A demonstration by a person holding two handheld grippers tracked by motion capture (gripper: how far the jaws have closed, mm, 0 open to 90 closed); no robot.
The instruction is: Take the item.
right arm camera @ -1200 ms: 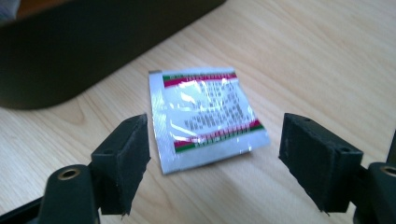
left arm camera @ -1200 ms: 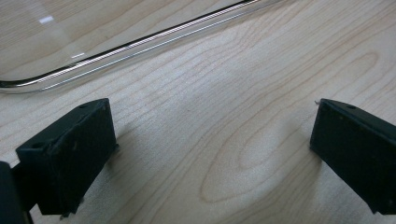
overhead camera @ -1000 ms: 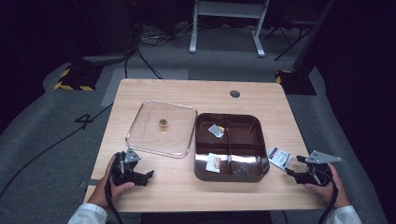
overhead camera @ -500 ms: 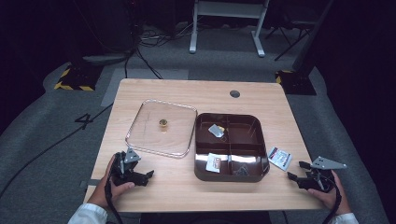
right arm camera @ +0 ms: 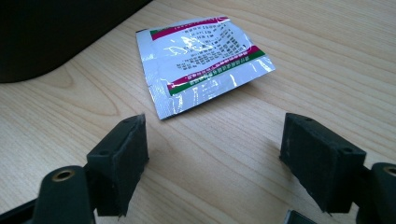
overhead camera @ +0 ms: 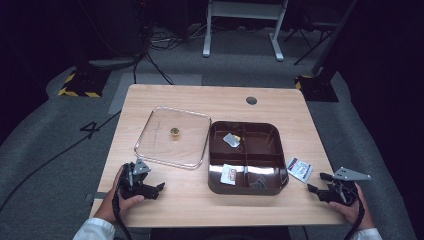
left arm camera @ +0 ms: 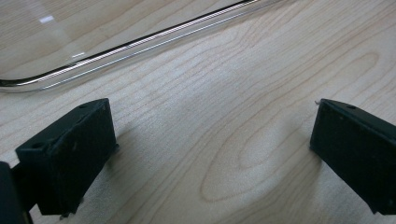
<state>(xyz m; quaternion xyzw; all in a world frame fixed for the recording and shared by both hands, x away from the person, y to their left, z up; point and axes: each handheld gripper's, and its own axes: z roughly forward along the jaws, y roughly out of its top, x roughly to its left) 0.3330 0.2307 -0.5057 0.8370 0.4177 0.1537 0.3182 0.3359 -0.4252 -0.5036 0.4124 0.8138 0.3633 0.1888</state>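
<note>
A dark brown compartment tray (overhead camera: 277, 150) sits right of centre on the wooden table and holds small packets. Left of it lies a clear plastic lid (overhead camera: 172, 136) with a small gold object (overhead camera: 174, 131) on it. A silver sachet (overhead camera: 299, 169) with red and green print lies on the table just right of the tray, and it lies just ahead of the jaws as the sachet (right arm camera: 201, 56) in the right gripper view. My right gripper (overhead camera: 316, 184) rests near the table's front right corner, open and empty. My left gripper (overhead camera: 156, 189) rests at the front left, open, just short of the lid's rim (left arm camera: 121, 46).
A round grommet hole (overhead camera: 251, 100) marks the table's far side. Beyond the table are cables and a metal stand (overhead camera: 243, 20) on the grey floor. The tray's dark wall (right arm camera: 51, 37) fills the upper left of the right gripper view.
My right gripper has drawn back toward the table's front right corner, away from the sachet. The left gripper has stayed in place.
</note>
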